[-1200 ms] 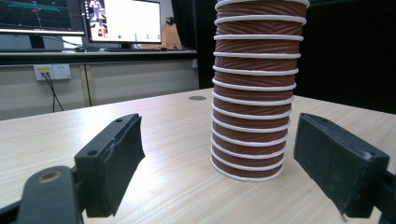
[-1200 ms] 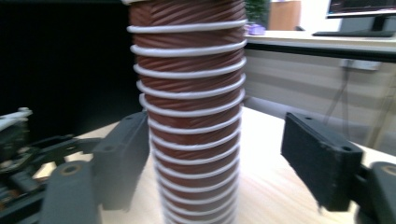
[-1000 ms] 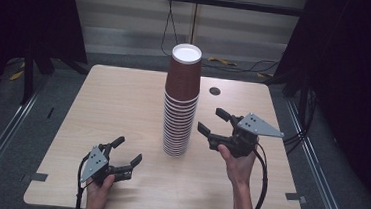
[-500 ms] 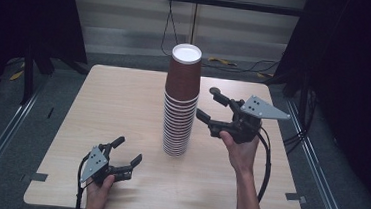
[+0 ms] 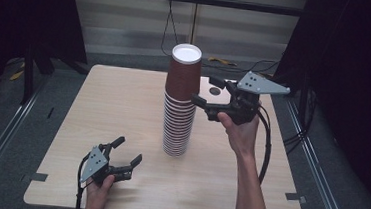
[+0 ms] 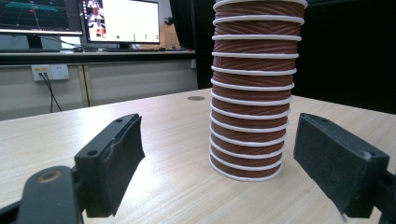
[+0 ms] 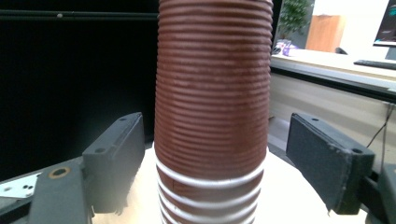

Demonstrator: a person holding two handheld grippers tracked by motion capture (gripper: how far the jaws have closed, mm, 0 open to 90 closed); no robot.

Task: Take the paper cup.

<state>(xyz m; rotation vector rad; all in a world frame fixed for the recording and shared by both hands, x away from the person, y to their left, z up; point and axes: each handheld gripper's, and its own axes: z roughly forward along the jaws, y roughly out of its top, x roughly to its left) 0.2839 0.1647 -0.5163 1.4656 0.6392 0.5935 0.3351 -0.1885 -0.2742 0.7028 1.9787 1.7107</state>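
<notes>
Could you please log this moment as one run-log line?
right tongs: open, level with top brown ribbed paper cup | left tongs: open, on pale wooden table | nothing held

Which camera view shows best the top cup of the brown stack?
The high view: there the top cup shows whole, with its white upturned base. The right gripper view has its ribbed wall close between the open jaws, the top cut off. The left gripper view gives the lower cups.

2 black tongs, grey 3-cornered plates with screws, trailing black cables, bare forearms
</notes>
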